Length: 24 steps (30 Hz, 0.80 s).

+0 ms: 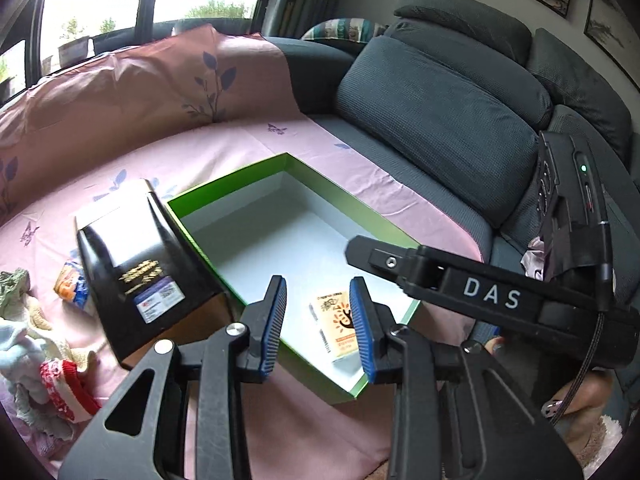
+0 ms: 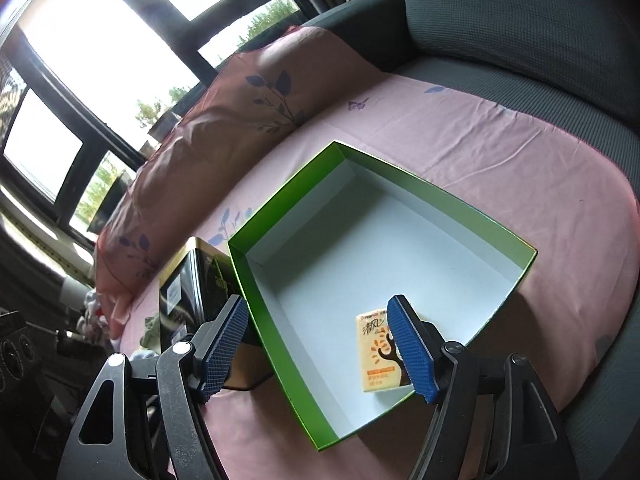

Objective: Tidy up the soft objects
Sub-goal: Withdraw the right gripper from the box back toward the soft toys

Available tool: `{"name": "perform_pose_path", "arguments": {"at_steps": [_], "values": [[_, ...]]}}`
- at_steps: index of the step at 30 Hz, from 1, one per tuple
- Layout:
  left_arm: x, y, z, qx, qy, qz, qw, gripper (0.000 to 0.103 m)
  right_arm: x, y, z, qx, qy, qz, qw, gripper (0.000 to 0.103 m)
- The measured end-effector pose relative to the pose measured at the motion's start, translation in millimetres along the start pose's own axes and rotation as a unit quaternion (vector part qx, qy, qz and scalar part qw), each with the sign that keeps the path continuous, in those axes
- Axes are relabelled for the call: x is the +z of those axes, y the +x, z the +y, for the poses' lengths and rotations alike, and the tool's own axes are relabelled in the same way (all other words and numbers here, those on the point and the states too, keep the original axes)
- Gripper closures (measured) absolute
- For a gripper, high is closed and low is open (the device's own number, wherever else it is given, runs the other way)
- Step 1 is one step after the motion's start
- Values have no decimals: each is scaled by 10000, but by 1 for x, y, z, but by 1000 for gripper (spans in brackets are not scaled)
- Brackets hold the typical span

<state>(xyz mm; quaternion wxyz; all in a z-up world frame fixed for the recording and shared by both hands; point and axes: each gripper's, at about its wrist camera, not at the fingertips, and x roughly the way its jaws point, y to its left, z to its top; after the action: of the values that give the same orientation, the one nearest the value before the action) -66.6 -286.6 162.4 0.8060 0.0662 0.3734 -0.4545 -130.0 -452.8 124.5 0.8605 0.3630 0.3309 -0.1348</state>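
We have the tissue pack (image 2: 380, 354) lying inside the green box (image 2: 280, 336), our right gripper (image 2: 316, 348) gaping empty above it, our left gripper (image 1: 318, 328) narrow and empty, so next we fetch the cloth pile (image 1: 36, 344) left of the box.

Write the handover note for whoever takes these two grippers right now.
Left gripper: open a little, nothing held, above the near end of the green box.
Right gripper: open, empty, also over the box.
Done: one tissue pack lies in the box's near corner.
Left: a second pack and a heap of small cloths and socks on the pink sheet, left of the black box.
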Motion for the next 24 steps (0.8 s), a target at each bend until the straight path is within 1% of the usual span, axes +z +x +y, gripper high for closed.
{"name": "perform_pose_path", "arguments": {"at_steps": [1, 2, 3, 4, 5, 7, 9, 10, 12, 14, 16, 18, 20, 22, 24], "values": [[-3, -9, 6, 41, -58, -74, 9999, 72, -3, -3, 3, 41, -51, -8, 10000, 29], [-6, -16, 13, 84, -148, -130, 9998, 70, -7, -6, 7, 101, -99, -28, 9999, 29], [-9, -23, 21, 137, -264, -174, 9994, 64, -11, -8, 11, 126, -140, -42, 9998, 27], [-13, -30, 30, 189, -390, -210, 9988, 62, -15, -11, 15, 101, -181, -56, 9998, 25], [-18, -39, 39, 249, -511, -233, 9981, 58, -21, -13, 20, 54, -220, -76, 9997, 20], [-29, -55, 58, 418, -747, -270, 9960, 54, -30, -16, 32, 54, -365, -78, 9993, 18], [-43, -73, 78, 643, -1011, -334, 9922, 43, -41, -16, 46, 131, -530, -1, 9985, 18], [-52, -82, 88, 750, -1121, -387, 9901, 40, -46, -15, 53, 123, -605, 36, 9981, 17], [-72, -104, 108, 1017, -1288, -531, 9850, 29, -59, -12, 67, -1, -750, 57, 9972, 15], [-93, -122, 127, 1369, -1440, -664, 9778, 21, -73, -6, 83, -103, -1042, 140, 9944, 14], [-114, -138, 144, 1673, -1669, -702, 9691, 20, -85, 2, 98, -148, -1346, 269, 9904, 13], [-131, -149, 160, 1879, -1934, -682, 9605, 20, -96, 10, 112, -173, -1528, 423, 9872, 14], [-145, -158, 173, 2072, -2147, -644, 9523, 20, -106, 15, 124, -108, -1680, 545, 9842, 13], [-155, -164, 184, 2148, -2254, -619, 9483, 20, -115, 18, 135, -71, -1805, 605, 9817, 13], [-164, -169, 194, 2230, -2443, -580, 9419, 20, -121, 19, 145, -96, -1867, 610, 9805, 14]]}}
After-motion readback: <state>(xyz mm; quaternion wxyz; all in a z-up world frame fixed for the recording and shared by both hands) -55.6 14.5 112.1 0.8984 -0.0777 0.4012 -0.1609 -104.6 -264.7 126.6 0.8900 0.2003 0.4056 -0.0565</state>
